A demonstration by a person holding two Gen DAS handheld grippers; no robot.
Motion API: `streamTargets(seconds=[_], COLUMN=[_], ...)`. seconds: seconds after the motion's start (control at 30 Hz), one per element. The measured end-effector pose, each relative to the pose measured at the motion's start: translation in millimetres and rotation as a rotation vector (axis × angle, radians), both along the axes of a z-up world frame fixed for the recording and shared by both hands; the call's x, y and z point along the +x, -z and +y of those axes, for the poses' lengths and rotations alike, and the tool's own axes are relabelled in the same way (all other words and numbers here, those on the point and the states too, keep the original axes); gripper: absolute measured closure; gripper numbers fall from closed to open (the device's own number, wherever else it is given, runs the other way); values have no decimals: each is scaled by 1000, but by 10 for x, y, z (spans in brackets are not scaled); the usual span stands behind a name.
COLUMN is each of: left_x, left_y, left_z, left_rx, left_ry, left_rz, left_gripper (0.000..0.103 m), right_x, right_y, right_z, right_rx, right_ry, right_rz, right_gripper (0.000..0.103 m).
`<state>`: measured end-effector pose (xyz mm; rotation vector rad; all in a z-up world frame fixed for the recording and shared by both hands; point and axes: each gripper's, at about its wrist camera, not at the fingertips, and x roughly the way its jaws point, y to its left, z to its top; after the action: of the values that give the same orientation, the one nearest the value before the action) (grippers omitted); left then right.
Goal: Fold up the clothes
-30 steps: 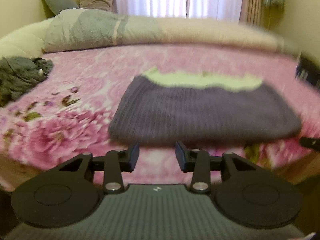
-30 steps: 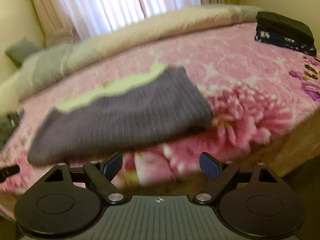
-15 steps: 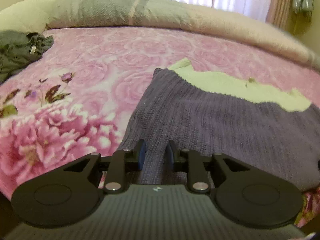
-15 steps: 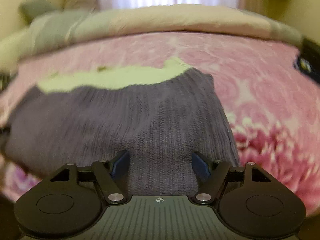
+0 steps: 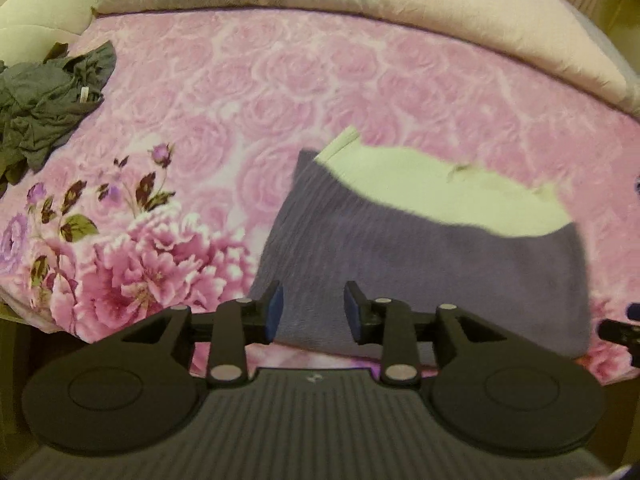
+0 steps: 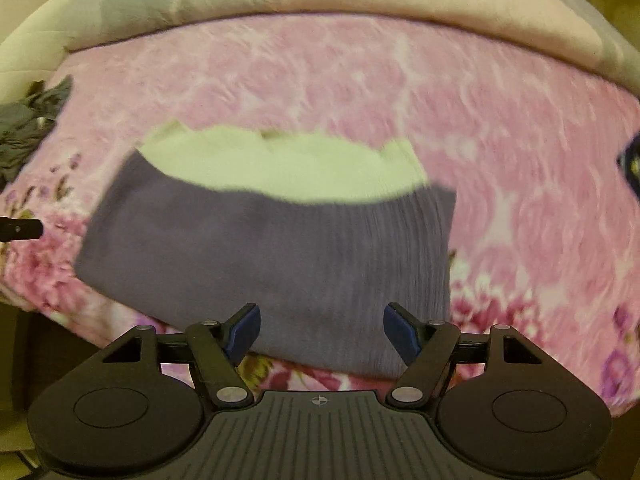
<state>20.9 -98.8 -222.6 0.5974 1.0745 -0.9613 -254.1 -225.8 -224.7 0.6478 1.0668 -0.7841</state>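
A folded purple knit sweater (image 5: pixel 432 268) with a pale green band at its far edge lies on the pink floral bedspread (image 5: pixel 280 92) near the bed's front edge. It also shows in the right wrist view (image 6: pixel 272 256). My left gripper (image 5: pixel 314 312) is open and empty over the sweater's near left part. My right gripper (image 6: pixel 322 330) is open wide and empty over the sweater's near right part. Whether the fingers touch the knit I cannot tell.
A crumpled dark grey garment (image 5: pixel 44 104) lies at the bed's left side, also in the right wrist view (image 6: pixel 28 132). A rolled beige and grey duvet (image 5: pixel 360 4) runs along the back. A dark folded item (image 6: pixel 632 160) sits at the far right.
Both grippers rose and pulled back from the sweater's near edge, tilting down over it. The left jaws, nearly shut half a second ago, have opened. The sweater lies as before.
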Motion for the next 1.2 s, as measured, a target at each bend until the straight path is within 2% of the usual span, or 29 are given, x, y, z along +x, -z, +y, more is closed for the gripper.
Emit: streamTargets(seconds=[0.1,0.17,0.3,0.37,0.47,0.53,0.7,0.9,1.2], left_x=[-98,-181,-520,-773,-1235,-1584,-2268,-2678,-3089], left_y=[-230,-334,-526,-598,-694,-764,-967,-1106,-896], left_z=[-82,-141,-165,-144,-39,26,188,252,328], left_rx=[7,22,48,42,26,8,-6,-16,-15], left_ry=[-28,-66,-211,-299,-464,-541,-606,-635,-588], left_rz=[-30,-57,-115,-132,-102,-53,-30,-44,16], left_gripper=[70,70,71,70,70,70,70,64,64], right_x=[93,102,48,-58,-229,-408,-762,-1022,-1344], right_y=[-231,-283,-295,-320,-361,-416,-491,-628,-424], right_z=[-109,-202,-447,-549,-700,-793,-914,-735,-479], right_rx=[2,18,54,44,28,14,26,37,22], right_ry=[-57,-96,-234,-339,-493,-582,-694,-775,-768], right_rz=[-34,-43,-55,-61,-68,-68,-95,-121,16], right_gripper=[31,31,31,31,31,31,31,31,31])
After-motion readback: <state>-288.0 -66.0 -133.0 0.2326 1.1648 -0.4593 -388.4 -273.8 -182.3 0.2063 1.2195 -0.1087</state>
